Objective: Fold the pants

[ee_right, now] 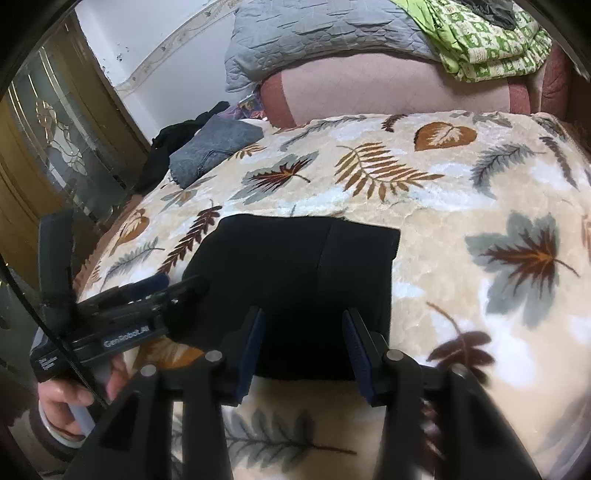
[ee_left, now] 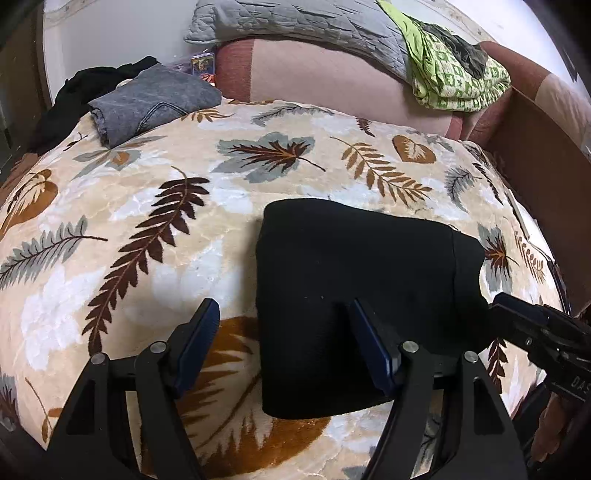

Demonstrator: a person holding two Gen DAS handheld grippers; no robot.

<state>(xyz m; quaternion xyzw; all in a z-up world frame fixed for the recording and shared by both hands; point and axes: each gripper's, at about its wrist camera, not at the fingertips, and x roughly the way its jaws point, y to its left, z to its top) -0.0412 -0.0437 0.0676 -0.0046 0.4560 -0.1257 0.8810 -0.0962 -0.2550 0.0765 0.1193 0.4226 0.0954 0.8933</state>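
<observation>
Nearest the lens, the left gripper (ee_left: 282, 332) hangs with its jaws spread wide and nothing pinched: one blue-padded finger is over the bare blanket, the other over the near left part of the black pants (ee_left: 354, 295). Those pants lie on the bed as a compact, nearly square bundle, toward the bed's near edge and right of its middle. Their cloth is matte, soft and very dark, so the layers are hard to read; a faint vertical seam or layer edge shows toward the right side, and the left edge is rounded like a fold.

At the bundle's right edge the right gripper (ee_right: 303, 345) straddles the near border of the pants, jaws parted and, as far as I can tell, not pressing the cloth, which looks released.

Judging by the tidy shape, the folding seems essentially finished; what may be left is a smoothing pass or moving the bundle to the pile.

The blanket (ee_left: 147, 236) covering the bed is plush, cream with brown, ochre and grey leaf prints. At the bed's far left corner rests a folded grey garment (ee_left: 147, 103) beside loose black cloth (ee_left: 74, 92). Along the far edge sit a pinkish bolster (ee_left: 325, 77), a quilted grey cover (ee_left: 295, 22) and, rightmost, folded green patterned fabric (ee_left: 458, 77).
</observation>
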